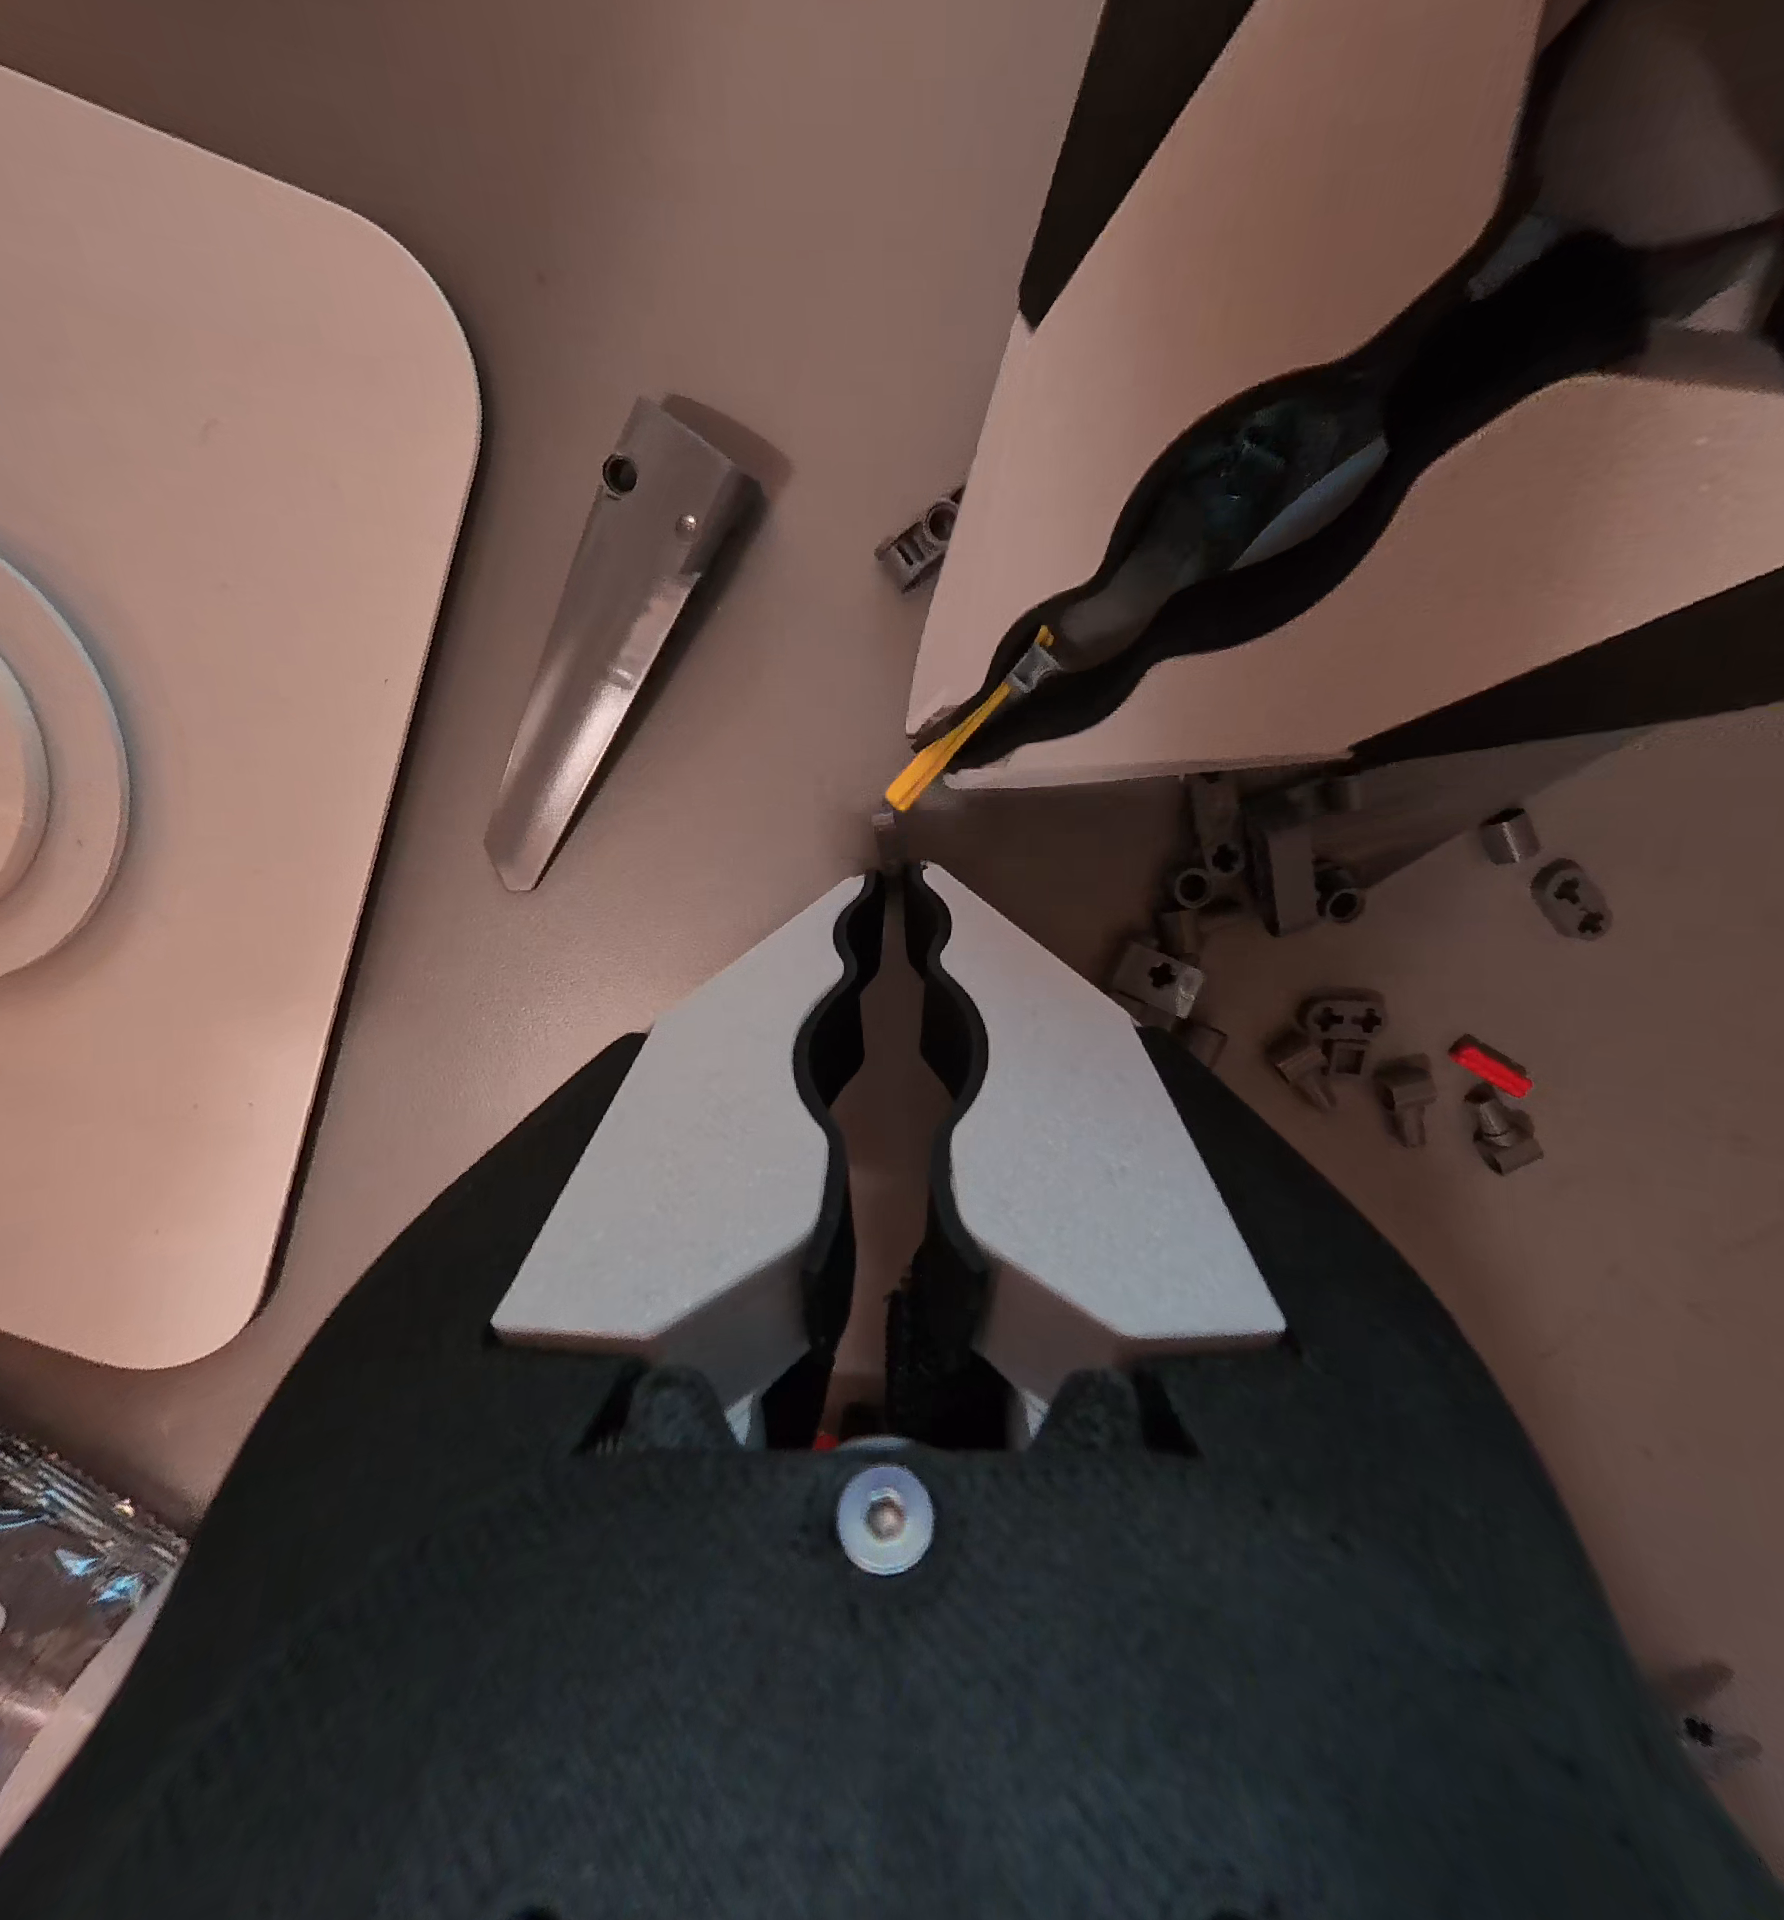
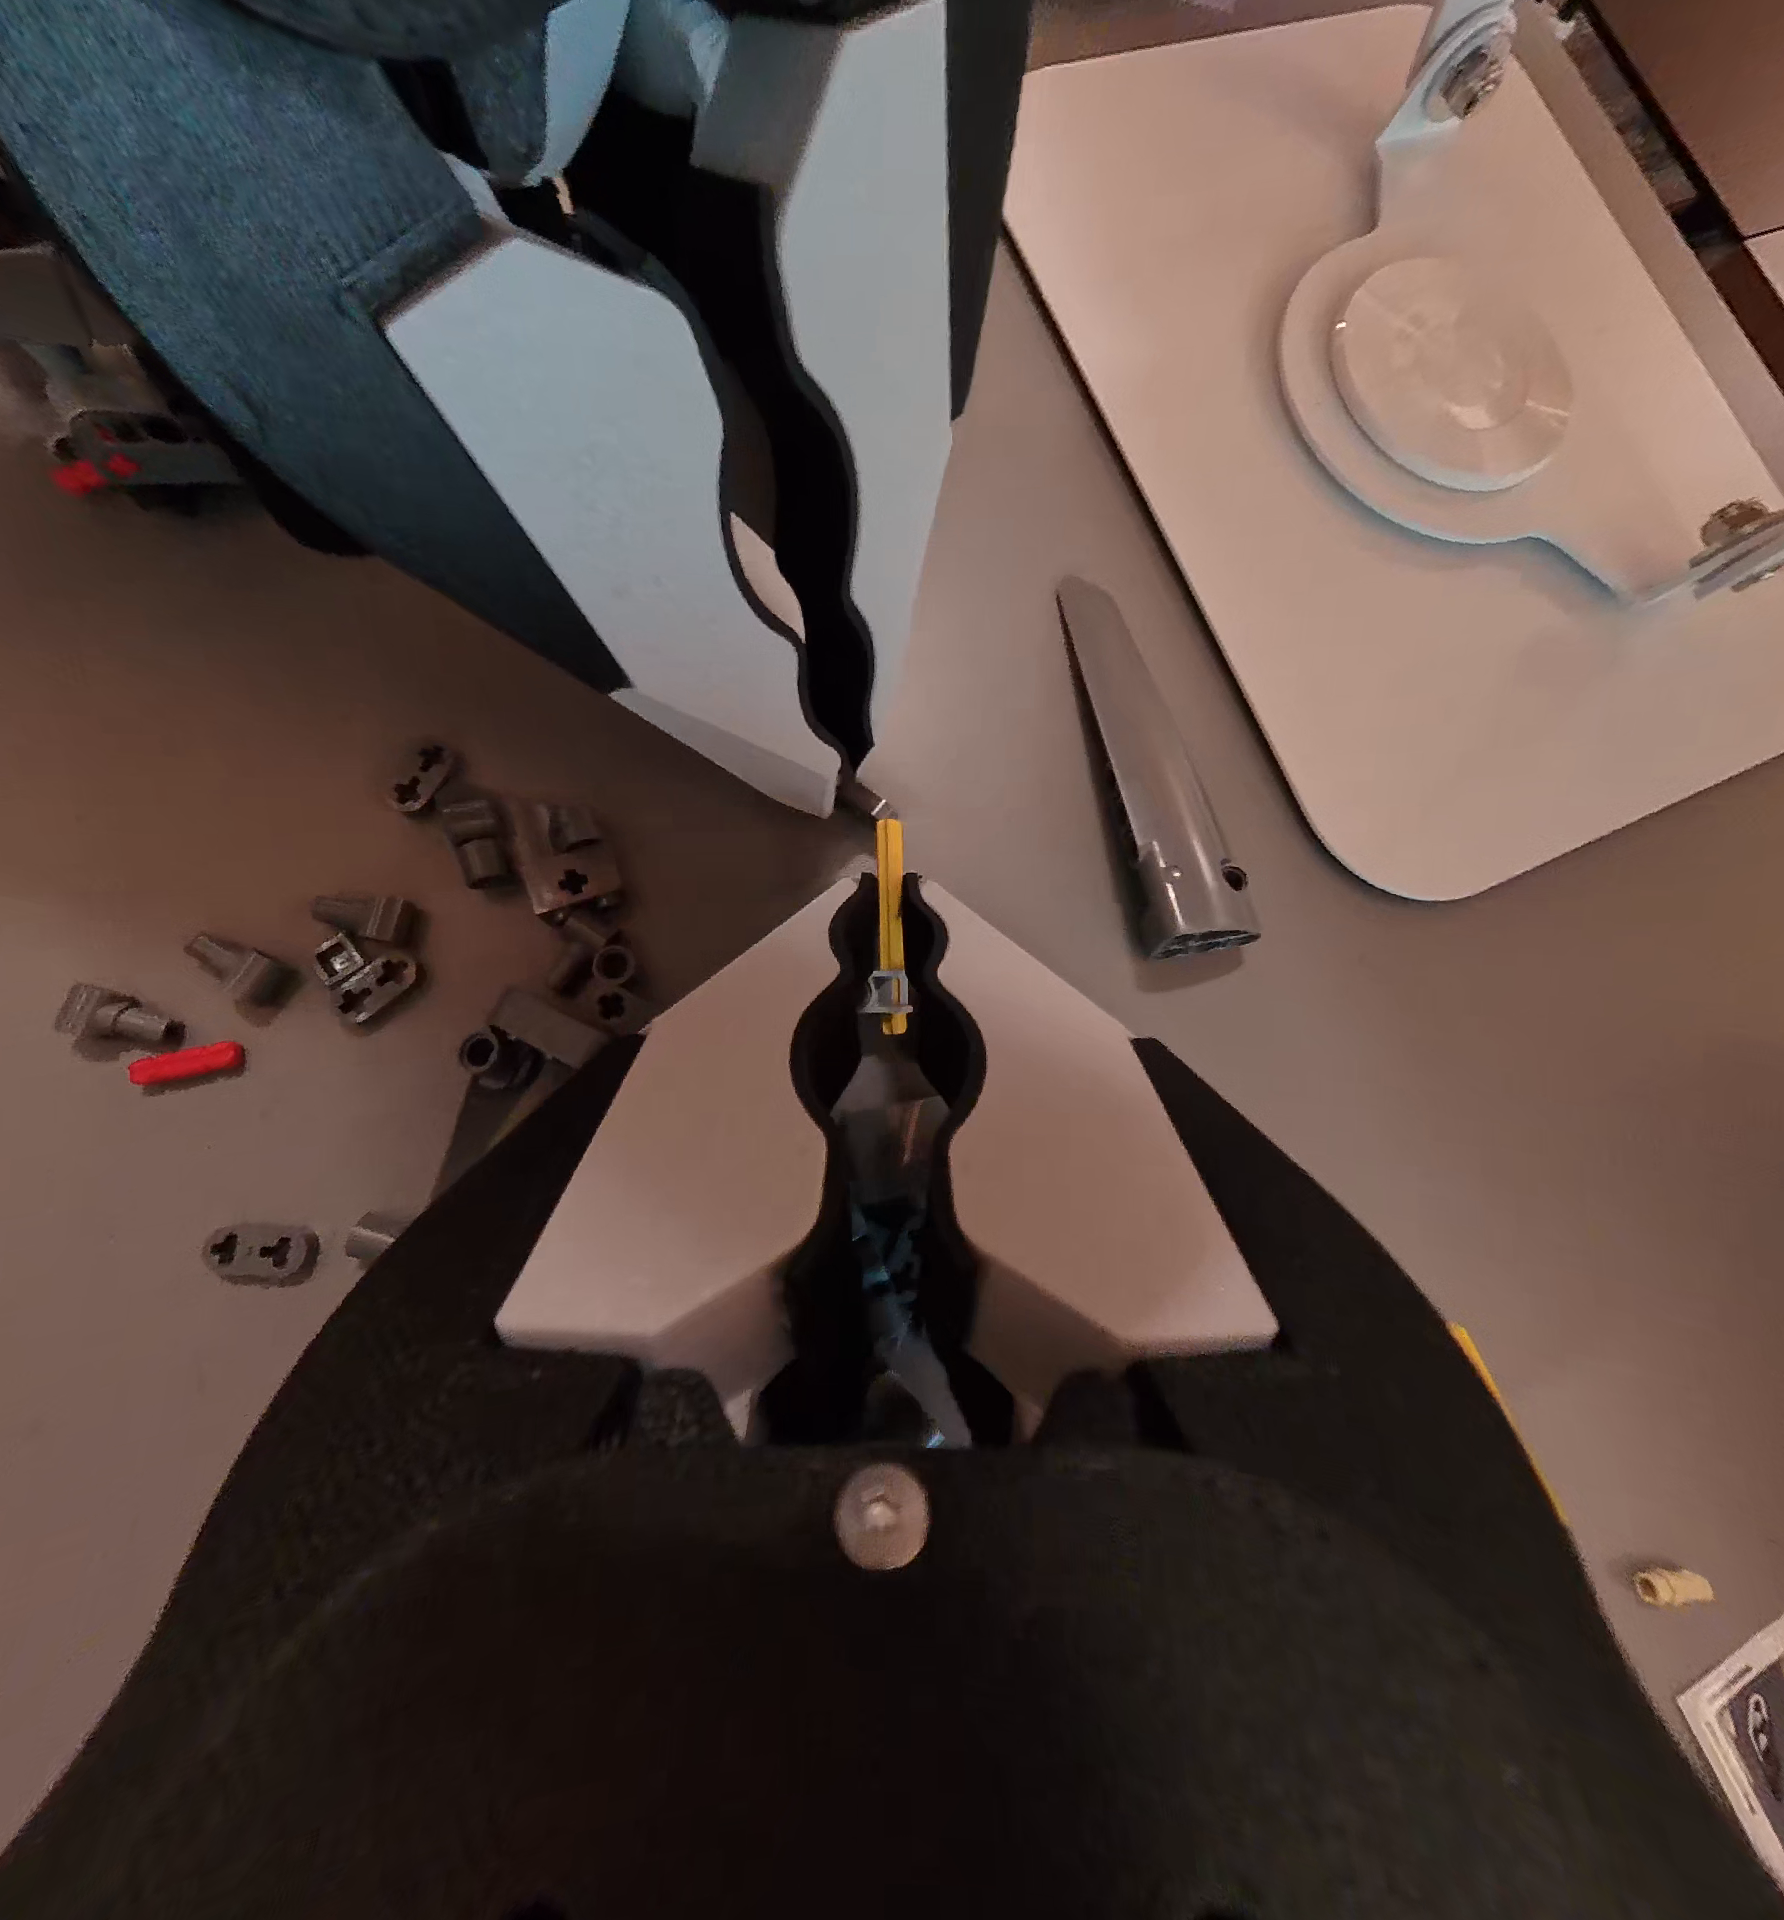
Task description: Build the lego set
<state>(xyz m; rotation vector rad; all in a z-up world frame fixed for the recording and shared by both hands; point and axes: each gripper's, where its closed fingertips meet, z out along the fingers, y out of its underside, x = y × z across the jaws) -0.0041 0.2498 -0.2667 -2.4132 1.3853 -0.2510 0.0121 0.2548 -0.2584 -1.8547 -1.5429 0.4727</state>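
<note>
My left gripper (image 1: 896, 878) is shut on a small grey piece (image 1: 889, 834) that sticks out past its fingertips; the right wrist view shows the same piece (image 2: 864, 798) at the left gripper's tip (image 2: 853, 767). My right gripper (image 2: 889, 883) is shut on a yellow axle (image 2: 889, 914) with a grey bush (image 2: 890, 992) on it, set between the pads. In the left wrist view the axle (image 1: 927, 766) pokes out of the right gripper (image 1: 948, 746). The axle's free end lies just short of the grey piece, tip to tip, low over the table.
A grey tapered part (image 1: 623, 634) (image 2: 1158, 790) lies on the table. A white base plate with a round disc (image 1: 192, 727) (image 2: 1490, 623) is beyond it. Several loose grey pieces (image 1: 1283, 914) (image 2: 514, 914) and a red pin (image 1: 1488, 1065) (image 2: 187, 1062) lie scattered. A plastic bag (image 1: 15, 1610) and a booklet (image 2: 1781, 1745) sit at the edges. The grippers are tip to tip, or close to it. From either gripper's tips it is about 12 centimetres to the red pin (image 1: 1488, 1065). Seen from the right wrist view (image 2: 193, 1059) as well.
</note>
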